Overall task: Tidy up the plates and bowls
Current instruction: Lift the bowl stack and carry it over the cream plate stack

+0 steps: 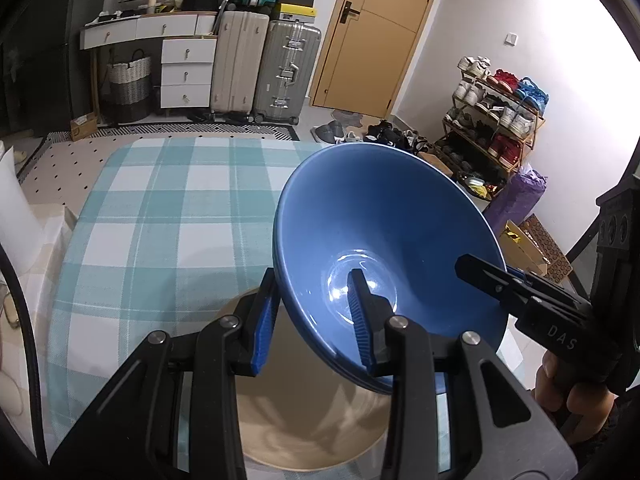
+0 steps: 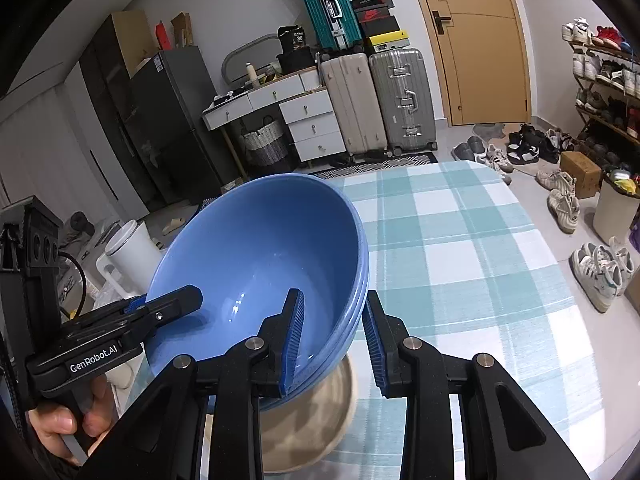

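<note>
A stack of blue bowls [image 1: 384, 236] hangs in the air, tilted, held by both grippers. My left gripper [image 1: 316, 312] is shut on the stack's near-left rim, one finger inside and one outside. My right gripper [image 2: 334, 340] is shut on the opposite rim; it also shows in the left wrist view [image 1: 492, 276]. The stack shows in the right wrist view [image 2: 256, 256], with the left gripper [image 2: 168, 304] on its far side. A beige plate [image 1: 304, 408] lies on the table right below the bowls and shows blurred in the right wrist view [image 2: 308, 420].
The table wears a teal and white checked cloth [image 1: 160, 216]. Beyond it stand suitcases [image 1: 264, 68], a white drawer unit [image 1: 186, 72], a door [image 1: 372, 36] and a shoe rack [image 1: 492, 116]. Shoes lie on the floor [image 2: 564, 200] at the right.
</note>
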Action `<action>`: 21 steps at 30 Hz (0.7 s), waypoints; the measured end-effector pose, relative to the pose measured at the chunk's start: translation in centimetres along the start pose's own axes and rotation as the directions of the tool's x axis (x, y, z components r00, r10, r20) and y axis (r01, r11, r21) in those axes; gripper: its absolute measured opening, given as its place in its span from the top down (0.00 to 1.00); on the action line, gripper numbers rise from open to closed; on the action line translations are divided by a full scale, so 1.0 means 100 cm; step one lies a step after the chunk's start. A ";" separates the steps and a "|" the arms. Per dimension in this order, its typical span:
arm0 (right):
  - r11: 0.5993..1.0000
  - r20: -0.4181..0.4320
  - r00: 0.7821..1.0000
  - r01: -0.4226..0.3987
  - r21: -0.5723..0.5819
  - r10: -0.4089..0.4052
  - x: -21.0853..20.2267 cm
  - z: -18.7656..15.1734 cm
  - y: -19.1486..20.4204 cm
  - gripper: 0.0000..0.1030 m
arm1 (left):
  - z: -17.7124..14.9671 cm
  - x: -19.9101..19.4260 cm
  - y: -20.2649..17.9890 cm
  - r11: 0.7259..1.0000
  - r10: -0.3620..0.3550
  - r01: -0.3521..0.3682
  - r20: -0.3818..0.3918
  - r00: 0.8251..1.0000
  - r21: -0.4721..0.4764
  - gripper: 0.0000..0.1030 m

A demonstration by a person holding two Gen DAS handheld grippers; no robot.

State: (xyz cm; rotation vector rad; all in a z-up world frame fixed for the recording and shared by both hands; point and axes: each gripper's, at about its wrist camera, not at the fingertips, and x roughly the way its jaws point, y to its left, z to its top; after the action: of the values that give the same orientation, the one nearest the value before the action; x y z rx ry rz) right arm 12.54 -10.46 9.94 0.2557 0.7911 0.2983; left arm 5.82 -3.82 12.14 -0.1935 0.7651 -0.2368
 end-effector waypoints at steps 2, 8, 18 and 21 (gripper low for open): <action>1.000 -0.004 1.000 -0.006 -0.005 0.006 0.002 -0.002 0.005 0.71 | -0.001 -0.002 0.005 1.000 0.004 -0.004 -0.001 1.000 -0.002 0.70; 1.000 -0.020 1.000 -0.022 -0.019 0.021 0.012 -0.010 0.017 0.71 | -0.008 -0.006 0.018 1.000 0.021 -0.021 0.002 1.000 -0.018 0.70; 0.998 -0.056 0.998 -0.039 -0.040 0.037 0.032 -0.023 0.034 0.71 | -0.021 0.001 0.043 0.998 0.055 -0.055 -0.014 0.998 -0.042 0.70; 0.998 -0.065 0.997 -0.041 -0.041 0.038 0.038 -0.025 0.036 0.71 | -0.025 0.006 0.049 0.997 0.063 -0.064 -0.024 0.998 -0.045 0.70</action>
State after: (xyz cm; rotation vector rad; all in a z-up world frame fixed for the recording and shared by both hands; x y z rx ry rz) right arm 12.60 -5.46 6.99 0.2234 0.8427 0.3616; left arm 5.19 0.45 8.75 -0.2100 0.7985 -0.1611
